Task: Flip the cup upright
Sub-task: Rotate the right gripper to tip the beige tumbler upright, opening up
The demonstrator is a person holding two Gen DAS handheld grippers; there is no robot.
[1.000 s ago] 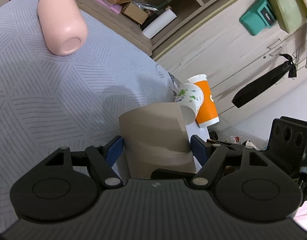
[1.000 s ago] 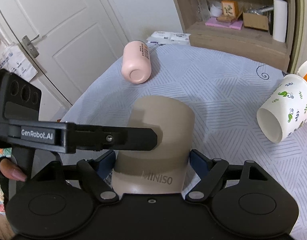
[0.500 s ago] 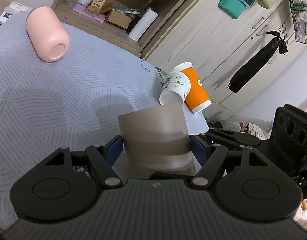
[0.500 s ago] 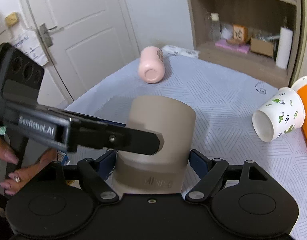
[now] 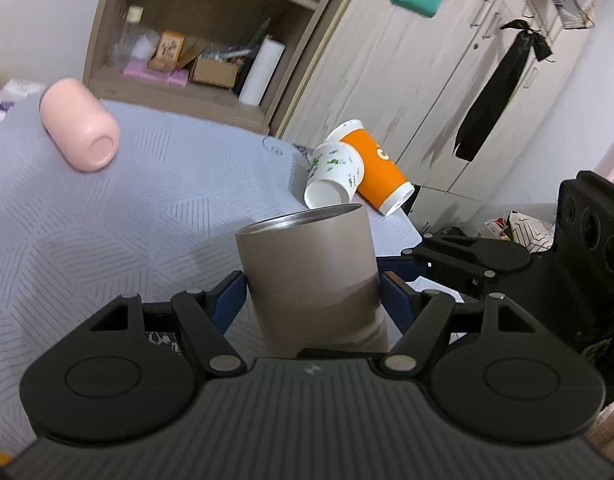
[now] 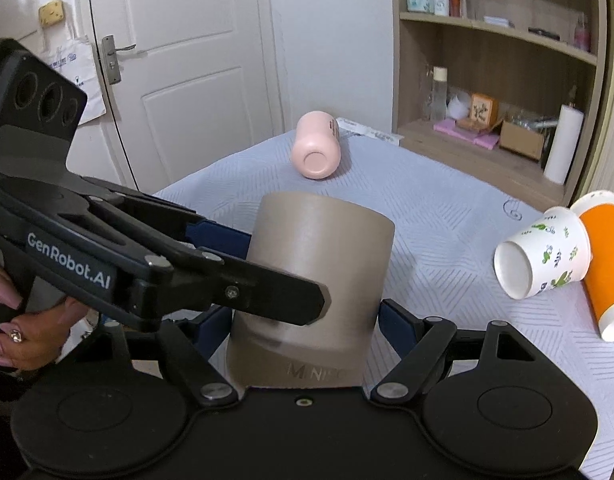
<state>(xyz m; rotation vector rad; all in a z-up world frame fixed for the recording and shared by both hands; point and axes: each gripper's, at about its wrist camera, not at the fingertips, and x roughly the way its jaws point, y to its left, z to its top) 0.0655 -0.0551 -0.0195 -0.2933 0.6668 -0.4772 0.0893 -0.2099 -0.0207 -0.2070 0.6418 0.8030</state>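
Observation:
A taupe metal cup [image 5: 311, 276] is held in the air between both grippers. In the left wrist view its steel rim points up and away. My left gripper [image 5: 313, 296] is shut on its sides. In the right wrist view the cup [image 6: 319, 272] shows its flat closed end, and my right gripper [image 6: 303, 320] is shut on it near the "MINISO" band. The left gripper's finger [image 6: 267, 292] crosses the cup from the left.
A pink cup [image 5: 79, 128] lies on its side on the grey patterned cloth [image 5: 107, 220]. A leaf-print paper cup [image 5: 335, 180] and an orange cup [image 5: 379, 172] lie on their sides near the table's right edge. Shelves with clutter stand behind.
Both grippers have lifted and tilted with the taupe cup. Its steel rim now shows in the left wrist view. The other cups have not moved.

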